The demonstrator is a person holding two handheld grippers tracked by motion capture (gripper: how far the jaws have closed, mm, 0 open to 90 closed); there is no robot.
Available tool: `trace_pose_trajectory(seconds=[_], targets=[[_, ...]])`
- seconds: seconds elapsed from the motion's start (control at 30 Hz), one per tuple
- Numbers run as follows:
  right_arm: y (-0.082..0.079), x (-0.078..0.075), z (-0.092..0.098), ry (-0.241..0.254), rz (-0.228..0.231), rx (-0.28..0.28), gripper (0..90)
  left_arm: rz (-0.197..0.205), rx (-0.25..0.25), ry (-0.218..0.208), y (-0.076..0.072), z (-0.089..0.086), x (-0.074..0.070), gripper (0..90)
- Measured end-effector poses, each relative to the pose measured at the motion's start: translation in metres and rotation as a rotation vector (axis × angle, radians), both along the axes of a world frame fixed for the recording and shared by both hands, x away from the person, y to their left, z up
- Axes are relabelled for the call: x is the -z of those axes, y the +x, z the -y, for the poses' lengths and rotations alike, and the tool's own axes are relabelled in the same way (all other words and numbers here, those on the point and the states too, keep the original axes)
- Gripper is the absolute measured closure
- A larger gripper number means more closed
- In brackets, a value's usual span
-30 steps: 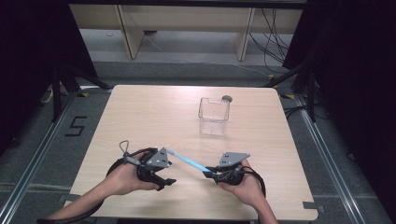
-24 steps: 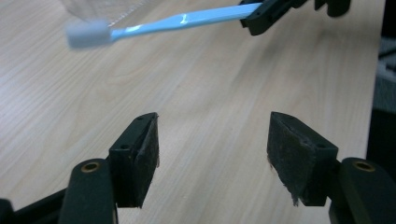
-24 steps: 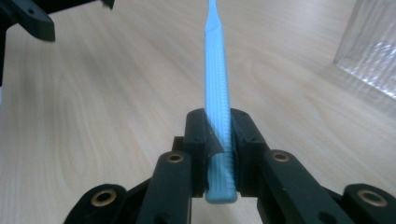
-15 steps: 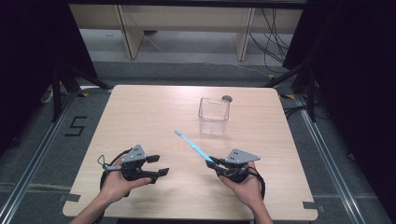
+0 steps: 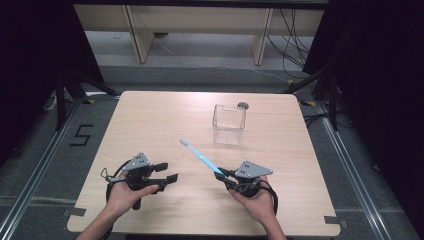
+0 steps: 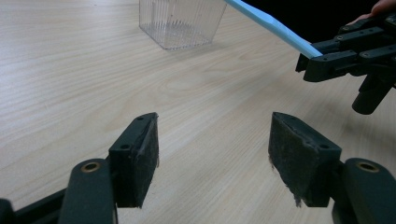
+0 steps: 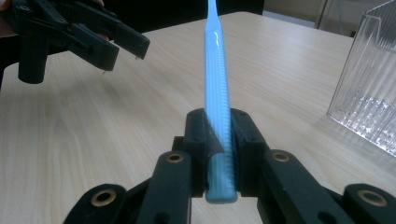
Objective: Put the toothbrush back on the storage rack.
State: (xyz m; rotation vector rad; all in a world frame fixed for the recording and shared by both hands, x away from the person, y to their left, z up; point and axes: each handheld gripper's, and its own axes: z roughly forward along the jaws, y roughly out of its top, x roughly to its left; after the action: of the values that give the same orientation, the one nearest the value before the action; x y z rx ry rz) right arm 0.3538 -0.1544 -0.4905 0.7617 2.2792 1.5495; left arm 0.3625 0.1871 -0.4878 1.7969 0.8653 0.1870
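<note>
- The right gripper is clamped on the butt end of a light blue toothbrush. In the right gripper view the ribbed handle sits squeezed between the two black pads, with the rest of the brush sticking out ahead of the gripper.
- Held by the very end, the toothbrush rises off the surface at a slant, head up and away from the person. That leaves nearly its whole length free, which I judge suits lowering it head-first or handle-first into a container.
- The left gripper has its jaws apart with nothing between them; they have just been opening. The left gripper view shows bare wood between its pads. It sits low over the surface, well apart from the toothbrush, so the brush hangs on the right gripper alone.
- A clear ribbed plastic container stands upright beyond the brush, toward the far side of the surface. It looks empty and is the likely destination.
- A small dark round object lies just behind the container; what it is cannot be told.
- Nothing stands between the brush tip and the container. The left gripper is off to the side, out of that path.
</note>
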Motion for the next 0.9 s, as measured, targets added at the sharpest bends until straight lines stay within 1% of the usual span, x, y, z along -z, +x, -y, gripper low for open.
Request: trace_pose_trajectory(seconds=[0.03,0.07,0.1,0.13,0.17,0.2,0.23,0.27,0.3,0.33,0.37,0.4,0.47,0.5,0.53,0.57,0.6,0.63,0.67,0.7,0.73,0.77,0.8,0.9], targets=[[0.001,0.000,0.000,-0.006,0.036,0.008,79.0,0.004,0.000,-0.001,0.001,0.001,-0.002,33.3],[0.000,-0.001,-0.001,0.004,0.030,0.010,79.0,0.008,0.004,-0.020,0.002,0.001,-0.003,33.5],[0.000,-0.002,-0.002,0.008,0.029,0.014,78.9,-0.001,-0.003,-0.027,0.002,0.002,-0.004,33.5],[-0.002,-0.003,-0.003,0.012,0.014,0.016,79.0,-0.018,-0.004,-0.046,0.003,0.003,-0.006,33.7],[-0.002,-0.003,-0.003,0.012,0.014,0.016,79.0,-0.018,-0.004,-0.046,0.003,0.003,-0.006,33.9],[-0.001,-0.004,-0.004,0.014,0.068,0.020,79.0,-0.061,0.001,-0.110,0.006,0.005,-0.008,33.8],[-0.001,-0.004,-0.004,0.014,0.068,0.020,79.0,-0.061,0.001,-0.110,0.006,0.005,-0.008,33.7],[-0.002,-0.004,-0.006,0.025,0.037,0.016,79.0,-0.068,0.004,-0.139,0.008,0.008,-0.009,33.7],[-0.004,-0.006,-0.007,0.003,0.048,0.031,79.0,-0.064,-0.009,-0.133,0.010,0.010,-0.012,33.8],[-0.004,-0.006,-0.008,0.013,0.067,0.043,79.0,-0.062,-0.006,-0.133,0.011,0.011,-0.013,33.8],[-0.003,-0.006,-0.008,0.010,0.087,0.038,79.0,-0.066,-0.011,-0.143,0.012,0.013,-0.015,33.8],[-0.004,-0.006,-0.009,0.017,0.092,0.041,79.0,-0.066,-0.010,-0.146,0.013,0.014,-0.015,33.8],[-0.006,-0.008,-0.011,0.014,0.063,0.035,78.9,-0.063,-0.018,-0.148,0.015,0.017,-0.018,33.8],[-0.006,-0.008,-0.011,0.014,0.063,0.035,78.9,-0.063,-0.018,-0.148,0.015,0.017,-0.018,33.8],[-0.006,-0.008,-0.012,0.015,0.087,0.050,79.0,-0.061,-0.018,-0.152,0.017,0.019,-0.019,33.9],[-0.006,-0.008,-0.012,0.015,0.087,0.050,79.0,-0.058,-0.020,-0.153,0.018,0.020,-0.020,33.9],[-0.006,-0.009,-0.012,0.008,0.101,0.049,78.9,-0.058,-0.011,-0.175,0.021,0.024,-0.021,34.3],[-0.007,-0.009,-0.012,0.014,0.097,0.052,79.0,-0.063,-0.018,-0.166,0.021,0.026,-0.023,34.6],[-0.007,-0.009,-0.013,0.015,0.106,0.044,78.9,-0.061,-0.013,-0.169,0.023,0.028,-0.023,35.0],[-0.008,-0.009,-0.012,0.018,0.099,0.053,79.0,-0.060,-0.011,-0.167,0.024,0.030,-0.023,35.4],[-0.007,-0.009,-0.013,0.020,0.118,0.058,79.0,-0.056,-0.011,-0.164,0.025,0.031,-0.024,35.7],[-0.007,-0.010,-0.012,0.012,0.119,0.048,78.9,-0.056,-0.011,-0.164,0.025,0.031,-0.024,36.1],[-0.008,-0.010,-0.012,0.014,0.110,0.053,79.0,-0.057,-0.012,-0.166,0.027,0.034,-0.025,36.4],[-0.008,-0.009,-0.014,0.025,0.109,0.058,79.0,-0.068,-0.011,-0.186,0.032,0.038,-0.026,37.9]])
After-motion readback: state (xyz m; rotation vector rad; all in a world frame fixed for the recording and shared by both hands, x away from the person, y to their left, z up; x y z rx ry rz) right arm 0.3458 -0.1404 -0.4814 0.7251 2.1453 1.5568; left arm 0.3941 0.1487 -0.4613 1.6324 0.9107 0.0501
